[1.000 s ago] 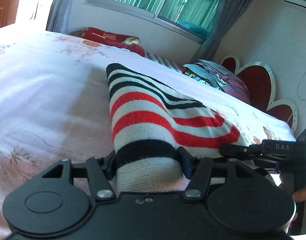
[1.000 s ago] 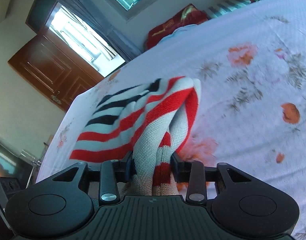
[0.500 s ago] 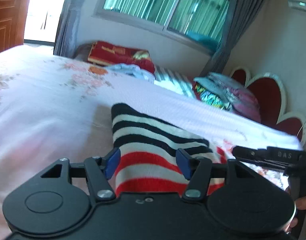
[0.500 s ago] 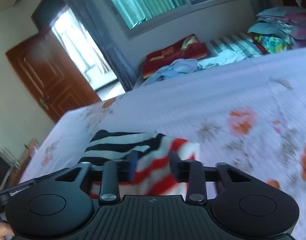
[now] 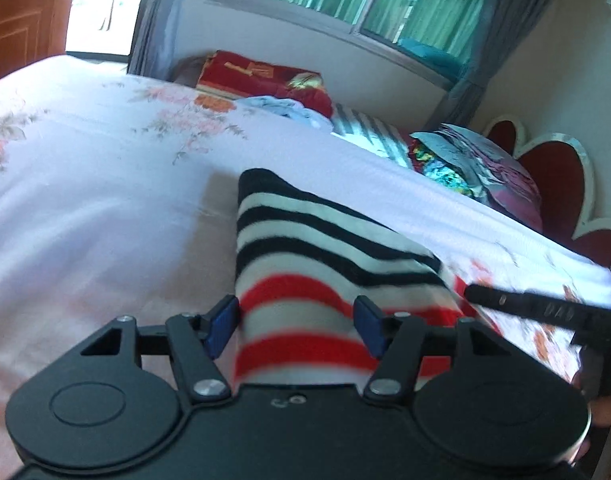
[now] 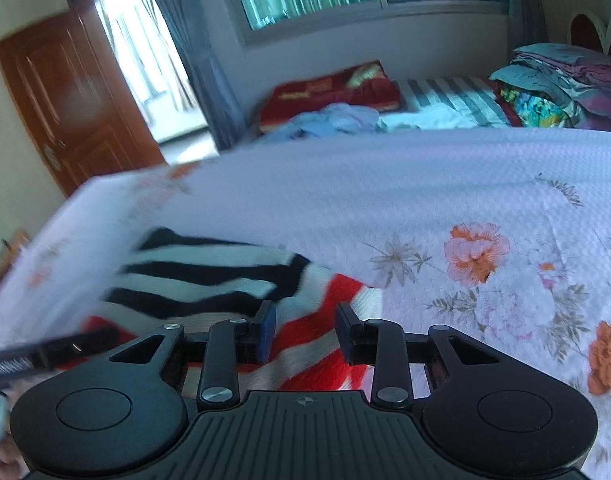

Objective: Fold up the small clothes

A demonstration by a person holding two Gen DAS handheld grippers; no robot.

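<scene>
**Striped knit down on the bed, both grippers free**

I see one wide bed under a pale floral sheet [image 5: 105, 200], and on it one folded knit garment in black, white and red stripes [image 5: 313, 248], lying flat just ahead of my tools. It looks soft, thick and light; I judge it will sag if lifted by one corner, so I would take it at the two near corners of the folded edge. Two grippers: my left gripper [image 5: 295, 322] stands wide with its blue pads either side of the knit, holding nothing; my right gripper [image 6: 305, 330] is likewise spread and empty.
</scene>
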